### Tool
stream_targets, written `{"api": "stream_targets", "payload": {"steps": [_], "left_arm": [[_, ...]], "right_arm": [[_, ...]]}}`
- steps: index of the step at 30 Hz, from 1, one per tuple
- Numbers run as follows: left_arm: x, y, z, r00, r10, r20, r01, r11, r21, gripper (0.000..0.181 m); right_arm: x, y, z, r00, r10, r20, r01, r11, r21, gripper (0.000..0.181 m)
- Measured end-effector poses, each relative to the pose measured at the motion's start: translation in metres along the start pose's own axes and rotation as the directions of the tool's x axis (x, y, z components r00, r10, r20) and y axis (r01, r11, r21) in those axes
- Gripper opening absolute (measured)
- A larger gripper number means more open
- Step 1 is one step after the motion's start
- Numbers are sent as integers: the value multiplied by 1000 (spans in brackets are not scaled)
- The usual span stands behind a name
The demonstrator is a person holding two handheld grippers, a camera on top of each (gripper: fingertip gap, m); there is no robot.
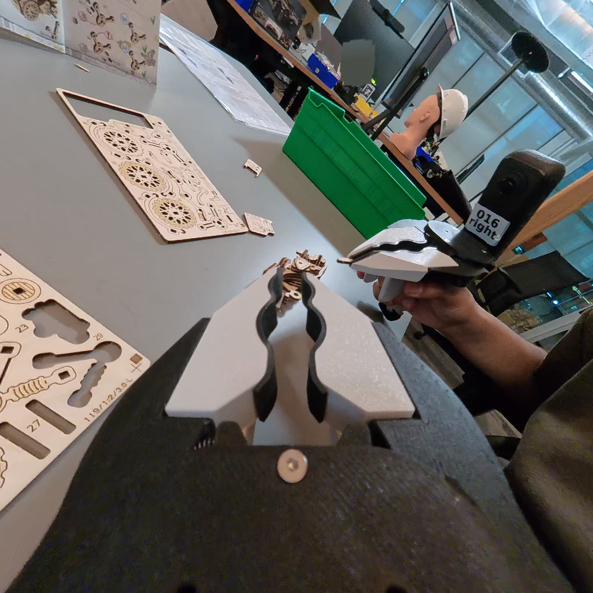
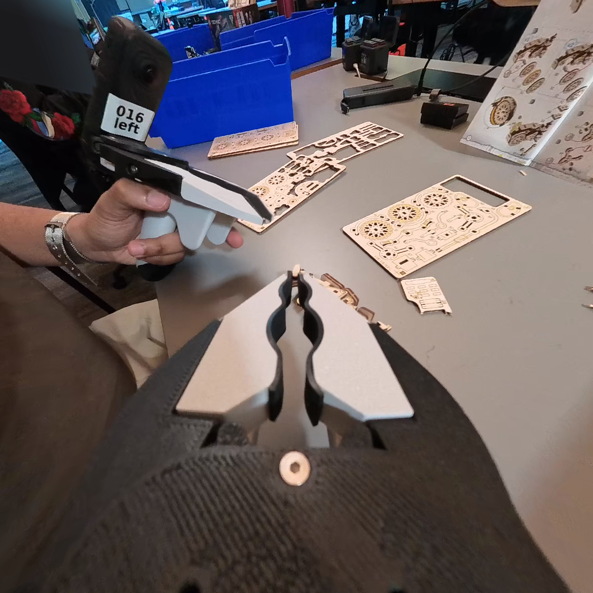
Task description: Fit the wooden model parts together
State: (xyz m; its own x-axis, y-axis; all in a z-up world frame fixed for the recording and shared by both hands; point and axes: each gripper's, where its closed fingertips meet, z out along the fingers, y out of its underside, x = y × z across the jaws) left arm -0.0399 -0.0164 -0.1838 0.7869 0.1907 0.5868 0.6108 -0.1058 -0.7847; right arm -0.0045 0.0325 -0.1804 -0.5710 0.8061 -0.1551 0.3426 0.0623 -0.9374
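1. The left wrist view shows the left gripper (image 1: 290,282), jaws narrow, clamped on a small brown wooden model assembly (image 1: 300,269) above the grey table (image 1: 96,256). The right gripper (image 1: 348,259) pinches a tiny wooden peg (image 1: 342,260) just right of it.
2. The right wrist view shows that peg (image 2: 296,270) between nearly closed tips of the right gripper (image 2: 295,282); the assembly is mostly hidden there.
3. A pale laser-cut plywood sheet with gear outlines (image 1: 150,170) lies farther off, a green plastic bin (image 1: 349,173) at the right edge.

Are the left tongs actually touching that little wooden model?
Touching. In the left wrist view the left tongs are closed on the wooden model, its lower part pinched between the black pads.
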Motion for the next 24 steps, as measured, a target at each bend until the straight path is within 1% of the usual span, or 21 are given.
{"api": "stream_targets", "payload": {"steps": [3, 10, 24], "left_arm": [[-2, 0, 0, 1000, -5, 16, 5, 1000, 3, 14], [-2, 0, 0, 1000, -4, 12, 4, 1000, 3, 19], [1, 0, -1, 1000, 7, 3, -7, 1000, 0, 26]], "right_arm": [[-1, 1, 1, 1000, -8, 0, 8, 1000, -7, 1], [0, 1, 2, 1000, -7, -1, 7, 1000, -8, 0], [1, -2, -1, 1000, -1, -5, 1, 1000, 9, 0]]}}
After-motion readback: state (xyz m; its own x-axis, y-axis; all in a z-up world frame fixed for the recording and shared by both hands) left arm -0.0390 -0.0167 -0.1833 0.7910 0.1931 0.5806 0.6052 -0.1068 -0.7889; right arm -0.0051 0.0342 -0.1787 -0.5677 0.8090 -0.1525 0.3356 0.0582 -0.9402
